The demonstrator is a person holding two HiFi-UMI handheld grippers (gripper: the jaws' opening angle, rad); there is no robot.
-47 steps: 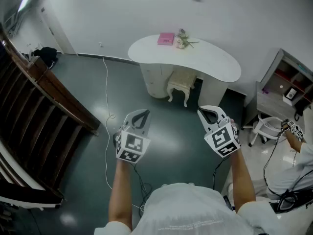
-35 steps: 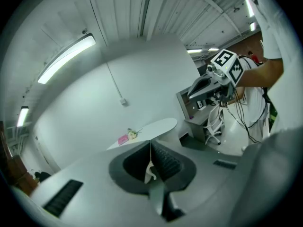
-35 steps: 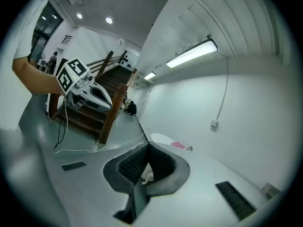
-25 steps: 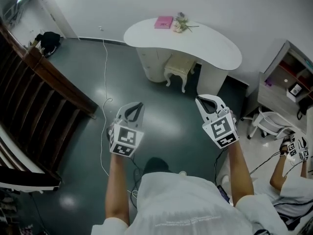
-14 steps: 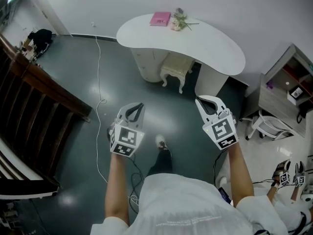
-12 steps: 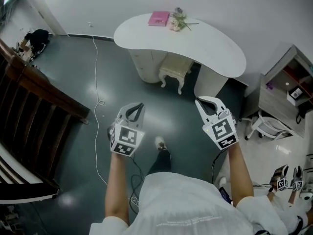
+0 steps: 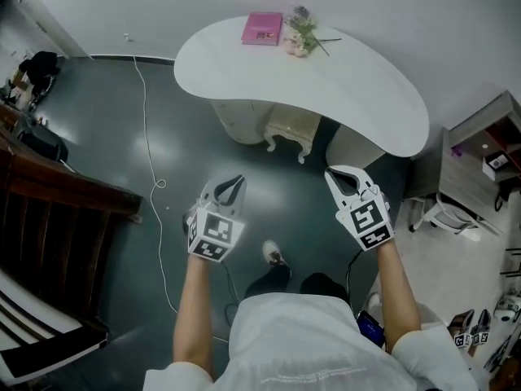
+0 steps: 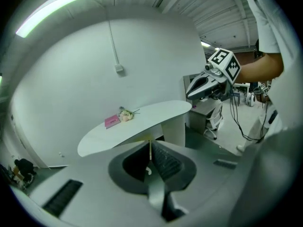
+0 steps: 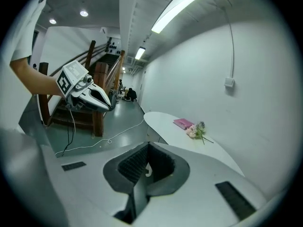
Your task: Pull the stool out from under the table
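A cream stool (image 7: 289, 132) with carved legs stands tucked under the white curved table (image 7: 358, 88), only its front half showing. Both grippers are held out over the dark floor, short of the table and touching nothing. My left gripper (image 7: 234, 183) is shut and empty, below and left of the stool. My right gripper (image 7: 335, 175) is also shut and empty, below and right of the stool. In the left gripper view the table (image 8: 156, 115) lies ahead, with the right gripper (image 8: 201, 86) at the right. In the right gripper view the left gripper (image 9: 97, 98) shows at the left.
A pink book (image 7: 262, 28) and a small flower bunch (image 7: 303, 36) lie on the table. A white cable (image 7: 145, 112) runs along the floor. A dark wooden railing (image 7: 77, 194) stands at the left. A shelf unit (image 7: 480, 149) and a white chair (image 7: 444, 210) stand at the right.
The person has walked toward the table, so the table and stool now sit closer and larger in view. Both grippers stay shut and held out in front.
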